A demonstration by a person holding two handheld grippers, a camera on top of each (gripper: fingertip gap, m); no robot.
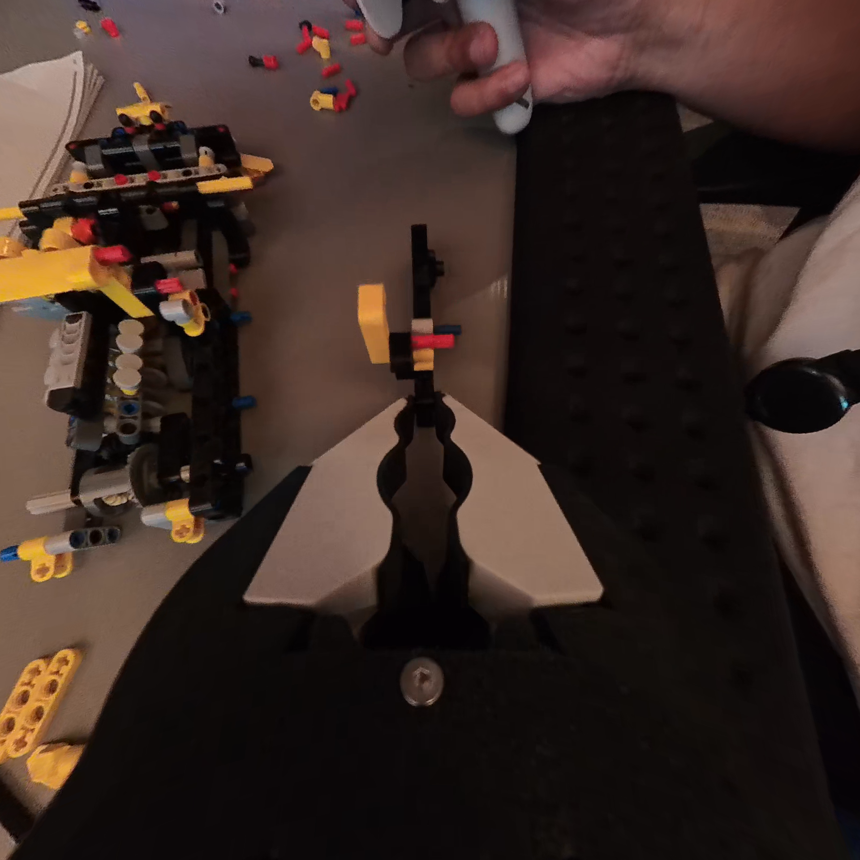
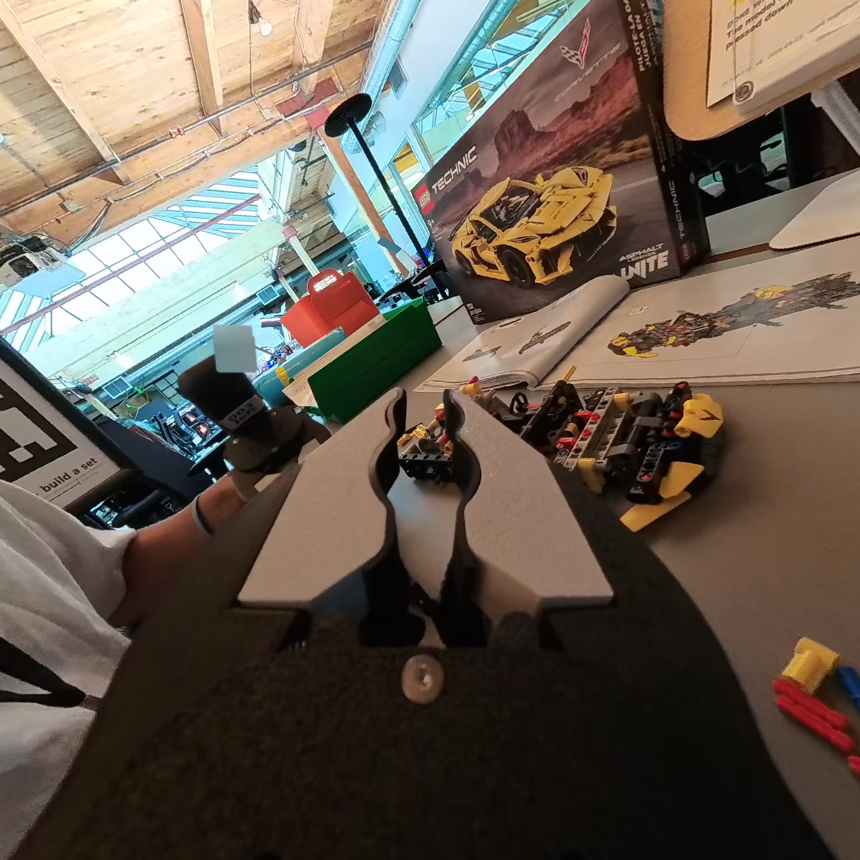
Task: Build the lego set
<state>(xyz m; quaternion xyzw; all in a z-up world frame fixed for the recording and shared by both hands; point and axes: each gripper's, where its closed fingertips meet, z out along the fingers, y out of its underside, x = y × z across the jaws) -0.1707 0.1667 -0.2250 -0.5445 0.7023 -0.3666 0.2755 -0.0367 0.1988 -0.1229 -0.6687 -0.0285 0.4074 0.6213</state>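
- The left tool (image 1: pixel 422 409) pinches the near end of a small sub-assembly (image 1: pixel 421 325): a thin black beam with its long axis pointing straight away from the tool, held above the grey tabletop (image 1: pixel 325 209).
- Partway along the beam sit a yellow panel (image 1: pixel 372 321) on the side facing the car chassis, a red pin (image 1: pixel 433 341) and a blue pin tip poking out the opposite way, and a small black knob near the far end.
- The car chassis (image 1: pixel 153 325), black with yellow, grey and red parts, lies flat on the tabletop, well apart from the sub-assembly; its long axis runs roughly parallel to the beam. Its left edge is cut off in the left wrist view.
- Beyond the chassis, loose red, yellow and blue pins (image 1: pixel 325 60) are scattered; nearer than it lie yellow beams (image 1: pixel 32 698), partly cut off.
- On the far side of the sub-assembly from the chassis, a hand (image 1: pixel 535 60) grips a pale handle above a broad black body that hides the tabletop there.
- In the right wrist view, the right tool (image 2: pixel 424 400) has its fingers slightly apart with nothing between them, raised above the tabletop and aimed toward the chassis (image 2: pixel 605 437), partly hiding one end of it.
- Behind the chassis lie an open instruction booklet (image 2: pixel 605 335) and the set's box (image 2: pixel 558 186); beside them stands a green bin (image 2: pixel 377 367).
- Near the frame edge, a few red, yellow and blue pieces (image 2: pixel 814 698) are blurred and cut off.
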